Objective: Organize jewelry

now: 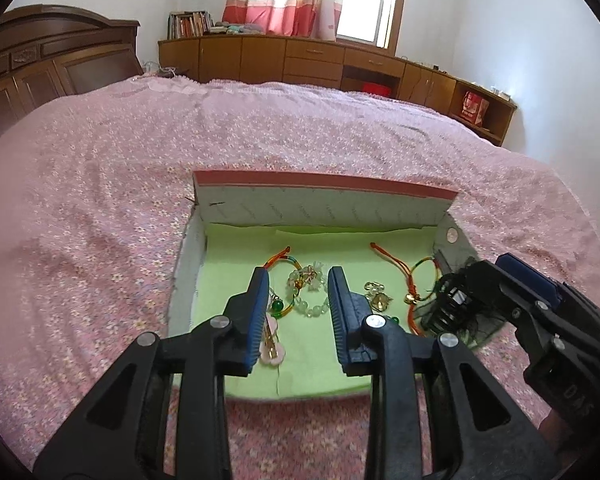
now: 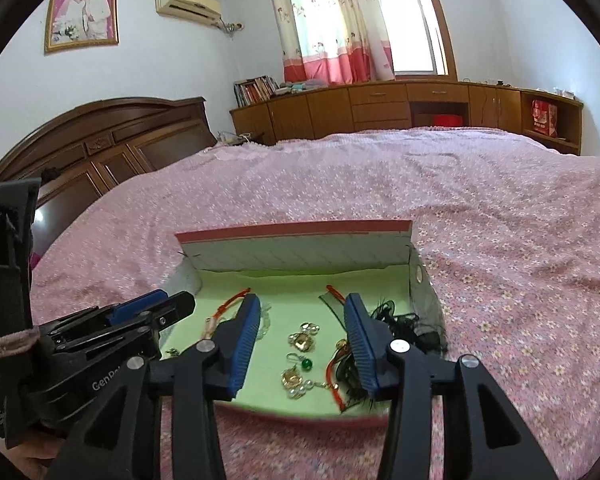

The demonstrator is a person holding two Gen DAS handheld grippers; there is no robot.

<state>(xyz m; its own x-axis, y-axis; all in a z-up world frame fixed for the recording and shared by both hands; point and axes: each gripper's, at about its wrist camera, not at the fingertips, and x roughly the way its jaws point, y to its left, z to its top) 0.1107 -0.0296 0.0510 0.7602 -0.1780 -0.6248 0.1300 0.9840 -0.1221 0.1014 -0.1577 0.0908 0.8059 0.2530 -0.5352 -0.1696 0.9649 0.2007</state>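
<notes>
- Plainly hovering: left gripper with jaws apart on nothing, above the bead bracelet in the box.
- Likewise empty: right gripper, jaws parted wider, over the gold earrings.
- Lying loose on the green lining: red cord bracelet at 2 o'clock from the beads, pink hair clip at 7 o'clock.
- Likely to snag: black feathery piece at 3 o'clock, tangled with cord, so a pinch may drag neighbours.
- Soft bedspread below; pressing down could tip the box.
</notes>
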